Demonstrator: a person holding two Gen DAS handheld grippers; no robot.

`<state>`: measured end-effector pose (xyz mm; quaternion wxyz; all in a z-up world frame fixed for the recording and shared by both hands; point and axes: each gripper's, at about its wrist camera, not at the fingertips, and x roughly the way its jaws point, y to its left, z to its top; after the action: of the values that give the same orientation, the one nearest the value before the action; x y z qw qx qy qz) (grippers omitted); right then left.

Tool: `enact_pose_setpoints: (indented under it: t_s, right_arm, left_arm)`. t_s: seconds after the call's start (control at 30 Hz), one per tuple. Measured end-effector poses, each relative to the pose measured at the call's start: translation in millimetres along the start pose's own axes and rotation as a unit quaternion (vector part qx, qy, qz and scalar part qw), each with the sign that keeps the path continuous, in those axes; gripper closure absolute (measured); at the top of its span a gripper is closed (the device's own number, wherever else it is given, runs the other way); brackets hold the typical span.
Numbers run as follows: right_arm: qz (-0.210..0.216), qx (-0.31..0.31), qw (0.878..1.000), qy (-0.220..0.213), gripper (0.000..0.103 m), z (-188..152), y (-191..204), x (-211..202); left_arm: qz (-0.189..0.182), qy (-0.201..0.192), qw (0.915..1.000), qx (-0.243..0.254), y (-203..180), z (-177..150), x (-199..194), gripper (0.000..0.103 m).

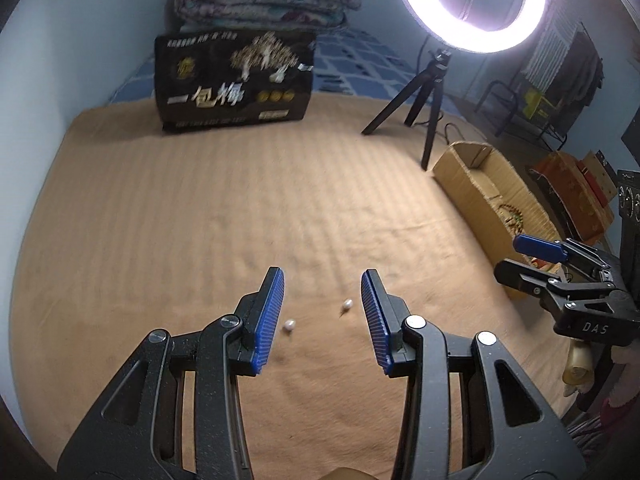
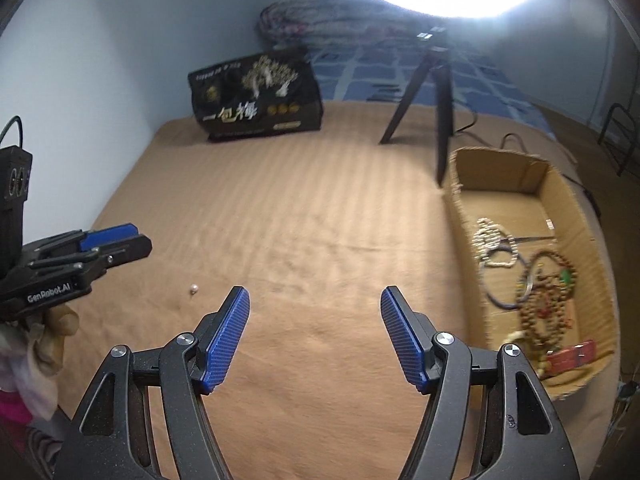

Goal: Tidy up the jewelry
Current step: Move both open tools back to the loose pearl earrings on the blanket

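Right: cardboard box (image 2: 560, 216) w/ bead necklaces (image 2: 548, 300), bangles (image 2: 500, 280), white strand (image 2: 490, 236). Two pearl earrings (image 1: 289, 325) on tan cloth (image 1: 240, 208), between left gripper (image 1: 322, 280) fingers. Both left and right gripper (image 2: 315, 298) spread wide, holding nothing.

You had two small white pearls (image 1: 289, 325) (image 1: 346, 304) lying loose and apart on the tan cloth, well left of the open cardboard box (image 2: 468, 216). Inside that box lay a tangled heap: a white bead strand (image 2: 490, 240), brown bead necklaces (image 2: 548, 296) and thin bangles (image 2: 500, 300), flat on its floor.
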<state>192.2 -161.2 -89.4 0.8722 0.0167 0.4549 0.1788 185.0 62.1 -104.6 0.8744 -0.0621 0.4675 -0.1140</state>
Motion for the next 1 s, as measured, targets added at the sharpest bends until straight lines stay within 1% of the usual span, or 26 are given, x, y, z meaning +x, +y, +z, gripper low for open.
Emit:
enact_pose_setpoints:
  t_s: [0.13,0.27,0.3,0.43,0.47,0.5,0.57,0.6,0.67,0.77,0.87,0.9,1.0]
  right_arm:
    - [0.03,0.016,0.999,0.025,0.035,6.1,9.3,19.4]
    - [0.052,0.036,0.997,0.05,0.035,7.9,16.5,39.5]
    - [0.057,0.039,0.996,0.055,0.035,8.3,19.1,44.4]
    - [0.076,0.058,0.992,0.076,0.036,9.0,25.9,63.2]
    - [0.08,0.062,0.992,0.079,0.036,9.0,26.6,66.4]
    - [0.084,0.067,0.991,0.082,0.041,9.1,27.8,70.4]
    - [0.088,0.073,0.989,0.092,0.051,9.3,30.6,78.6]
    - [0.089,0.074,0.989,0.097,0.055,9.3,32.6,83.2]
    - [0.086,0.068,0.988,0.104,0.057,8.9,36.9,90.7]
    - [0.085,0.061,0.988,0.114,0.067,8.1,41.7,100.8]
    - [0.079,0.056,0.988,0.119,0.069,7.8,43.1,108.8]
    - [0.078,0.055,0.988,0.12,0.071,7.4,43.8,111.6]
    - [0.077,0.052,0.988,0.125,0.075,7.7,46.0,118.9]
  left_arm:
    - [0.0,0.024,0.9997,-0.009,12.2,-10.3,13.5,0.062]
    - [-0.002,0.043,0.999,-0.009,16.5,-19.4,23.9,0.063]
    - [-0.003,0.047,0.9989,-0.008,16.7,-21.5,26.2,0.067]
    - [-0.011,0.065,0.9977,-0.012,19.4,-28.7,37.0,0.068]
    - [-0.013,0.069,0.9974,-0.014,20.0,-30.2,39.9,0.07]
    - [-0.013,0.073,0.9972,-0.013,20.1,-31.1,42.2,0.074]
    - [-0.009,0.077,0.997,-0.006,19.9,-32.6,46.9,0.075]
    - [-0.009,0.079,0.9969,-0.005,20.4,-33.4,48.9,0.075]
    - [-0.01,0.082,0.9966,-0.008,22.6,-33.9,52.5,0.075]
    - [-0.012,0.086,0.9962,-0.01,25.6,-35.2,57.9,0.075]
    - [-0.016,0.089,0.9959,-0.013,27.7,-35.0,62.7,0.076]
    - [-0.018,0.089,0.9957,-0.015,27.9,-34.4,64.6,0.079]
    - [-0.018,0.092,0.9955,-0.012,27.0,-34.0,68.7,0.079]
